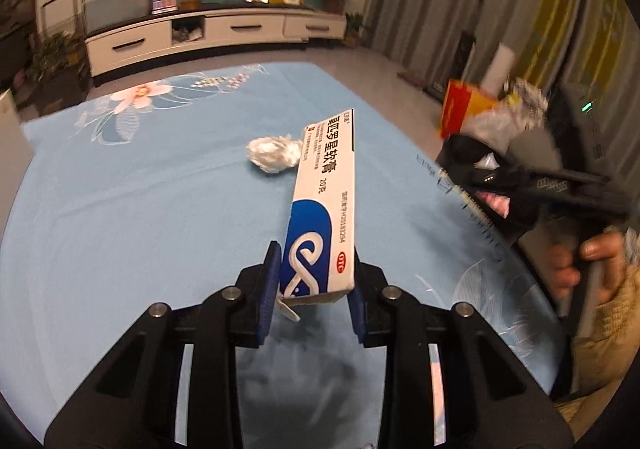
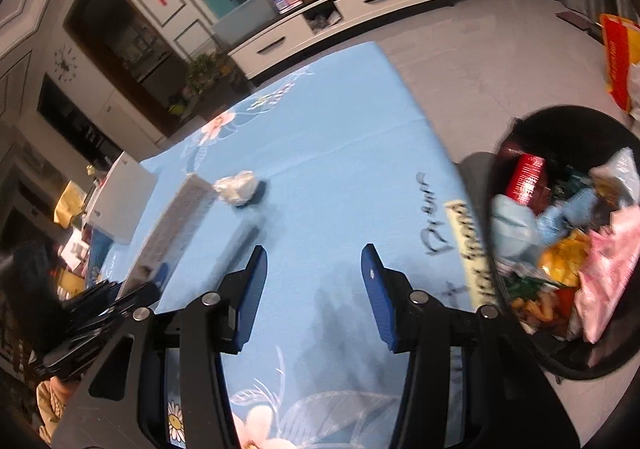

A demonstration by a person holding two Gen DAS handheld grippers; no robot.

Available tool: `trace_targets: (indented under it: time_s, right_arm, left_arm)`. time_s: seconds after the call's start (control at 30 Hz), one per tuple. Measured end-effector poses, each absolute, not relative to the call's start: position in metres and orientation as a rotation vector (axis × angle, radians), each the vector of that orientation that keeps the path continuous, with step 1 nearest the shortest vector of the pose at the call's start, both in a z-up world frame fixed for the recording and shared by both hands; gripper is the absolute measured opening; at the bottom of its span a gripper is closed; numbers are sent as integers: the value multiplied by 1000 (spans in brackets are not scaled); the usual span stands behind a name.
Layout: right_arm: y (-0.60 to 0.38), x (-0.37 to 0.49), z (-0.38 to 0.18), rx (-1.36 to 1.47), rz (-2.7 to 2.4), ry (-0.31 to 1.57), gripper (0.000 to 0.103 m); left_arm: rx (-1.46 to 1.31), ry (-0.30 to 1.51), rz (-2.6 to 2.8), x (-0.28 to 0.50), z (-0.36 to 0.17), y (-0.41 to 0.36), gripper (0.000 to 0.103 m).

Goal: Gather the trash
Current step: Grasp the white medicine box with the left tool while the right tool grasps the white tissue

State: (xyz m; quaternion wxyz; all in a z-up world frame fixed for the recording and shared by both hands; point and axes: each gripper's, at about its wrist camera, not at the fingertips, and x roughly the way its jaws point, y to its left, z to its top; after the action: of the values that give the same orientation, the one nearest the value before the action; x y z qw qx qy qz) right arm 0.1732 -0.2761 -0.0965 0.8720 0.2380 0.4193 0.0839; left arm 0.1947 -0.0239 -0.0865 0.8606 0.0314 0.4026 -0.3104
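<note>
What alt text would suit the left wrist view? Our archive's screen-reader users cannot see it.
The left hand-held gripper clamps one end of a blue-and-white ointment box, lifted above a light blue floral tablecloth. A crumpled white wad lies on the cloth beyond it. At right, a hand holds the other gripper near a full trash bin.

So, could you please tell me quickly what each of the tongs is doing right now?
Left tongs: shut on the ointment box, lifted off the blue cloth.
Right tongs: open, holding nothing.
</note>
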Motion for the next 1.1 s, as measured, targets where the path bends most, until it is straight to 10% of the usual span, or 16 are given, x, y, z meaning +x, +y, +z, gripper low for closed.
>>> trace_targets:
  time_s: [0.73, 0.9, 1.1]
  right_arm:
    - [-184, 302, -128, 371, 235, 957, 49]
    - [-184, 299, -123, 309, 218, 944, 16]
    - [-184, 284, -115, 319, 241, 929, 12]
  left_arm:
    - [-169, 805, -392, 226, -85, 31, 32]
    - [-175, 812, -386, 224, -89, 32, 32]
    - [-172, 812, -380, 224, -86, 30, 32]
